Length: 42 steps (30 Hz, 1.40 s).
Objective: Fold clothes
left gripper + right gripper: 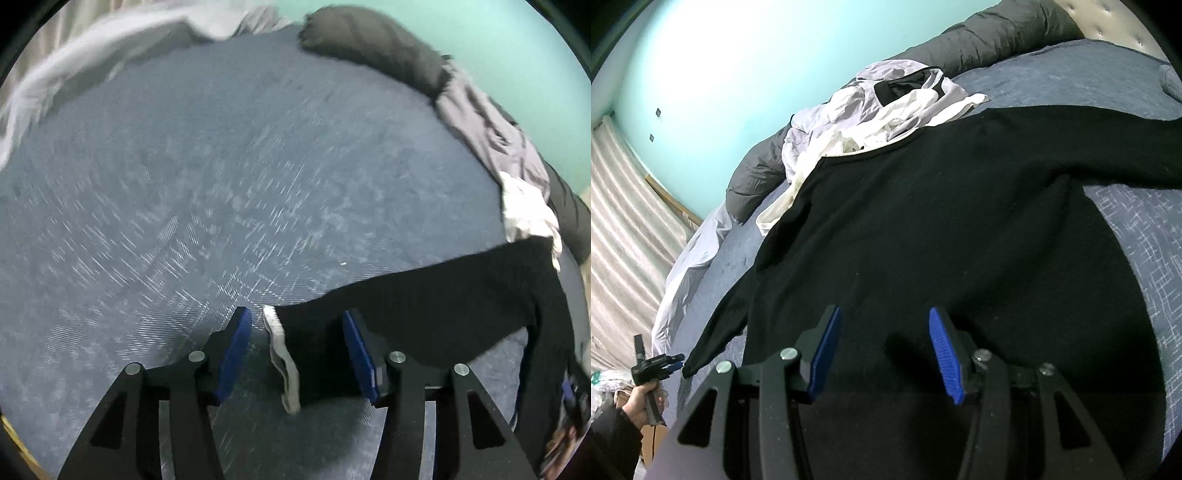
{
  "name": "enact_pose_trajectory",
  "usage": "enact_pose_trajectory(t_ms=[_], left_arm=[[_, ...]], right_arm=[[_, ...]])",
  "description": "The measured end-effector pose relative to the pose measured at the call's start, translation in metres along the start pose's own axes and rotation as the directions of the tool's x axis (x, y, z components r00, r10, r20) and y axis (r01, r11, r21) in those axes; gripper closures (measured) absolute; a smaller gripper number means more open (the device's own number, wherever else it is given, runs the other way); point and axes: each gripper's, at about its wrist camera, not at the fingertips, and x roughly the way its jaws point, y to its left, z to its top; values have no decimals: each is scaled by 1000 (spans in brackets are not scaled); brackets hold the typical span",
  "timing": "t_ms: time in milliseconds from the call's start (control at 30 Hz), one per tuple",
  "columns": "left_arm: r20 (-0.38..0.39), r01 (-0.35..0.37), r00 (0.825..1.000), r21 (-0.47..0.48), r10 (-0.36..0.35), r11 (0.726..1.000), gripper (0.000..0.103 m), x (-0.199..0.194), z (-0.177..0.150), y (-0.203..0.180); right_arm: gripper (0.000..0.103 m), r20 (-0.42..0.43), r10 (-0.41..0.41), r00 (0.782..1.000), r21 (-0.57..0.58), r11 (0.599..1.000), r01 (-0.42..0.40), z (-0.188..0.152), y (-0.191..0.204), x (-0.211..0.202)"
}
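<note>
My black sweater (923,229) lies spread flat on the bed (184,203); its white-lined cuff (284,354) hangs between my unclenched left gripper (297,350); right gripper (884,350) likewise unclenched.

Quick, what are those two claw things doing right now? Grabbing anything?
Left gripper: open, sweater cuff loose between its pads.
Right gripper: open over the black sweater, gripping nothing.

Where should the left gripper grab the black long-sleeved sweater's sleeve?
Probably at the cuff of the black long-sleeved sweater, just behind its white edge. That end lies loose between the open left gripper, so come down from above.
</note>
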Motion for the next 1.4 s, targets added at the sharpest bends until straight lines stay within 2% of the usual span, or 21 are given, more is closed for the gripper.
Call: enact_pose_trajectory(t_ms=[133, 233, 333, 500, 600, 833, 967, 1100, 1167, 1267, 1400], left_arm=[[-1, 32, 999, -29, -32, 999, 50, 11, 0, 4], [-3, 27, 1000, -18, -27, 999, 78, 10, -1, 1], [18, 16, 1000, 2, -16, 1000, 90, 3, -3, -3], [43, -22, 999, 38, 21, 999, 93, -9, -1, -8], [46, 0, 999, -10, 0, 1000, 94, -10, 2, 4], [11, 2, 1000, -28, -2, 1000, 94, 2, 2, 11], [2, -11, 1000, -14, 11, 1000, 89, -2, 6, 4], [57, -58, 997, 46, 55, 997, 85, -29, 14, -13], [82, -29, 996, 58, 24, 998, 82, -39, 19, -20], [112, -28, 994, 104, 16, 994, 80, -45, 25, -38], [49, 102, 993, 174, -112, 979, 79, -29, 29, -81]], right_arm=[[53, 0, -5, 1000, 11, 1000, 5, 0, -4, 1], [53, -5, -4, 1000, 11, 1000, 4, -1, -4, 2], [53, -10, -4, 1000, 7, 1000, 4, -2, -2, 3], [53, -8, -3, 1000, 10, 1000, 3, -2, -3, 2], [53, -7, 0, 1000, 12, 1000, 0, -2, -3, 1], [53, 0, -2, 1000, 15, 1000, 2, 0, -3, -2], [53, -12, -1, 1000, -2, 1000, 1, 0, 0, -1], [53, -29, 2, 1000, -31, 1000, -3, 2, 8, 0], [53, -35, 7, 999, -51, 999, -9, 5, 14, -1], [53, -38, -9, 999, -83, 997, 5, 17, 22, 1], [53, -70, -15, 997, -140, 990, 5, 46, 33, 10]])
